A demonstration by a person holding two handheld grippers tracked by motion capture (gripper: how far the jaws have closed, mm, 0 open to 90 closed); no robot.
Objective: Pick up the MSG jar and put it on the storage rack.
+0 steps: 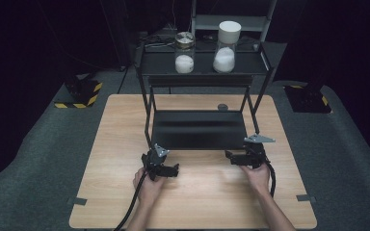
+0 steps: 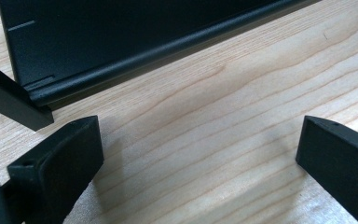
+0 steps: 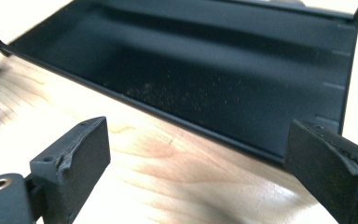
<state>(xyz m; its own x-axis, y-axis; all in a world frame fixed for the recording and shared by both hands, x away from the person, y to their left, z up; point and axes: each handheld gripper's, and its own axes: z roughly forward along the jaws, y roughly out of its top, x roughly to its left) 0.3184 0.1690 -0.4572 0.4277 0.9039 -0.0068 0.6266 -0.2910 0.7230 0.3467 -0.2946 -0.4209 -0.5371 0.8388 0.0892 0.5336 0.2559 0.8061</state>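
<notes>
Wood and black metal, high view: rack (image 1: 200, 130) standing on table (image 1: 125, 202), lower tray just ahead of both sets of jaws; two jars (image 1: 184, 53) of white powder up on the top shelf, well beyond them.
Left gripper (image 1: 169, 169), high view: low over the table by the tray's near left corner, nothing between the jaws; likely parked there, ready for the rack.
Right gripper (image 1: 232, 157), high view: by the near right corner, mirroring the left; probably lined up so both can work on the rack together.
Left gripper view: jaws spread wide, empty, bare table (image 2: 223, 140) between them; tray's front lip (image 2: 135, 65) ahead and toward the left jaw, one rack leg (image 2: 9, 100) just above that jaw.
Right gripper view: jaws wide apart, gripping nothing; tray floor (image 3: 205, 70) straight ahead, dusted with fine specks, front edge just beyond the tips, right wall above the right jaw.
Judgement: nothing grasped yet; wide jaws and low stance suit an approach to the tray's edge.
</notes>
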